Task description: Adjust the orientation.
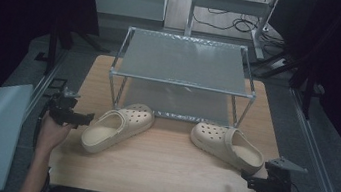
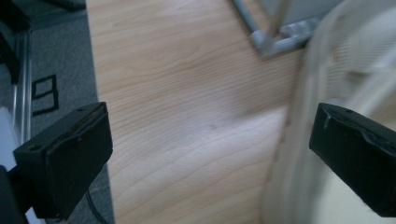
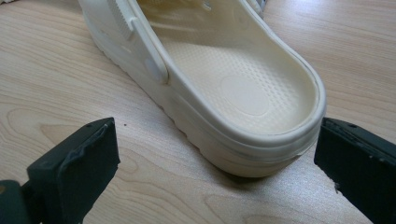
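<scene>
Looks like the job is getting the pair of cream clogs onto the two-tier metal rack point(image 1: 183, 60) at the far side of the table point(image 1: 162, 175); both grippers are spread wide and holding nothing so far. The right gripper point(image 1: 267, 183) is lined up on the heel of the right clog point(image 1: 226, 145), which lies on the wood right of centre with its toe pointing far-left toward the rack; in the right gripper view the heel rim point(image 3: 280, 135) sits between the two open jaws without touching either, so I'd push in a touch more and pinch the heel wall, one jaw inside and one outside, rather than squeezing across the whole soft heel. The left gripper point(image 1: 71, 115) is just beside the heel end of the left clog point(image 1: 118, 126); in the left gripper view the clog is a blur by one jaw, so it wants swinging right to centre it before closing. On room: plenty of bare wood near the person, but the clog toes are close to the rack's front legs and the lower shelf opening is low; lift cleanly and mind the front crossbar point(image 1: 180, 83). The left gripper is also near the table's left edge.
</scene>
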Available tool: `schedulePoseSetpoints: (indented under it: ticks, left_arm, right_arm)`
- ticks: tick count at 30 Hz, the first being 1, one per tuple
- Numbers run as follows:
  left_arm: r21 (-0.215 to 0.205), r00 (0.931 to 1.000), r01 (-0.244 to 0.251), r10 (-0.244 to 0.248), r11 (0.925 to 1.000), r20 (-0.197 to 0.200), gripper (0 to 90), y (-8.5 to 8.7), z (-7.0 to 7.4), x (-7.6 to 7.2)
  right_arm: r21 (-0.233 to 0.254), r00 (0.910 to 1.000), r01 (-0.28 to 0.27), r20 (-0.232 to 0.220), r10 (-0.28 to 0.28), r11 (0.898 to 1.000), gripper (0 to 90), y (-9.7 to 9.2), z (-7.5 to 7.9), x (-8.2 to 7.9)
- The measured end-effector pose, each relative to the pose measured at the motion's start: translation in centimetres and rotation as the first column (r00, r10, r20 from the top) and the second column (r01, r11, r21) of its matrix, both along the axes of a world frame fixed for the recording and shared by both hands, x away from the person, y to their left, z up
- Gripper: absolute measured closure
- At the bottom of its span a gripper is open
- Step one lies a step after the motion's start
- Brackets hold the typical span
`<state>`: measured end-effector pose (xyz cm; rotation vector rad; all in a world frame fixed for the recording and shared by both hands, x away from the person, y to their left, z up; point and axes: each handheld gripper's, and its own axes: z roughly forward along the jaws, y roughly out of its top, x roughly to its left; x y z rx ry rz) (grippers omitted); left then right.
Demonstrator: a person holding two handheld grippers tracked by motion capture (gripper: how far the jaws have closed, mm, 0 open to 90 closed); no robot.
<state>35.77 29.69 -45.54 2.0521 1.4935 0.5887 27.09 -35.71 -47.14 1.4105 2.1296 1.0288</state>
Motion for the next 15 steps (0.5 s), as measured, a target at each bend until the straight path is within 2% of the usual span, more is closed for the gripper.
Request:
schedulePoseSetpoints:
  ticks: [1,3,4,7,9,11,14,15]
  left_arm:
    - [0.010,0.9996,-0.016,0.016,0.9998,-0.021,0.0,0.4,-0.7,0.4]
    - [0.016,0.9994,-0.021,0.021,0.9997,-0.029,0.0,0.6,-1.1,0.4]
    - [0.010,0.9986,-0.027,0.027,0.9996,-0.046,0.0,1.0,-1.8,0.5]
    - [0.005,0.9979,-0.029,0.029,0.9996,-0.059,0.0,1.2,-2.5,0.3]
    - [-0.016,0.9971,-0.014,0.013,0.9998,-0.075,0.0,1.3,-3.3,0.0]
    - [-0.022,0.9973,-0.010,0.008,0.9997,-0.073,1.0,1.3,-3.5,-0.2]
    - [-0.056,0.9980,-0.012,0.009,0.9983,-0.063,2.3,1.3,-3.6,-0.7]
    - [-0.052,0.9979,-0.007,0.003,0.9986,-0.065,2.9,1.1,-3.6,-0.9]
  right_arm:
    - [0.001,1.0000,0.000,0.003,0.000,1.000,0.0,0.0,0.0,0.0]
    - [0.002,1.0000,0.000,0.006,0.000,1.000,0.0,0.0,0.1,-0.1]
    - [0.004,0.9999,0.003,0.011,-0.003,1.000,0.0,-0.1,0.1,-0.1]
    - [0.004,0.9999,0.006,0.013,-0.006,1.000,0.0,-0.3,0.2,-0.1]
    - [0.008,0.9999,0.010,0.007,-0.010,1.000,0.0,-0.5,0.0,-0.1]
    - [0.008,1.0000,0.008,0.003,-0.008,1.000,0.0,-0.6,0.0,-0.1]
    - [0.015,0.9999,0.012,0.000,-0.012,1.000,0.0,-0.7,-0.1,0.0]
    - [0.016,0.9999,0.013,0.000,-0.013,1.000,0.0,-0.7,-0.1,0.0]
